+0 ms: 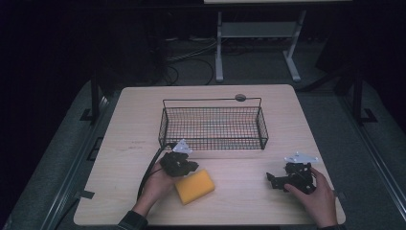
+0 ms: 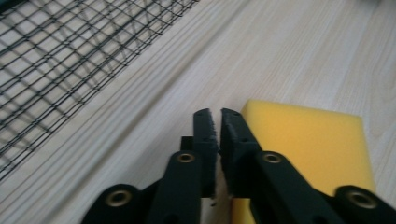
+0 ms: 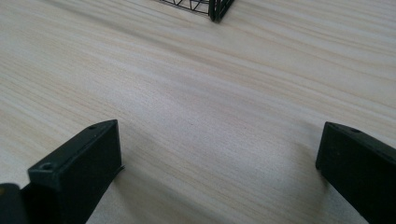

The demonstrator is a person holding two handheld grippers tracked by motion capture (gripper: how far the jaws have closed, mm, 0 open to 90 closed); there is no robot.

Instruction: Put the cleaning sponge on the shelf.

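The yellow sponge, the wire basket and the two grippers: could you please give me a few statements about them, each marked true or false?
1. The yellow sponge lies inside the wire basket. False: it lies on the table, on the person's side of the basket.
2. The left gripper has its jaws nearly together with nothing between them. True.
3. The right gripper is shut. False: its jaws stand wide apart over bare table.
4. The basket holds no object. True.
5. The left gripper is beside the sponge's edge. True.
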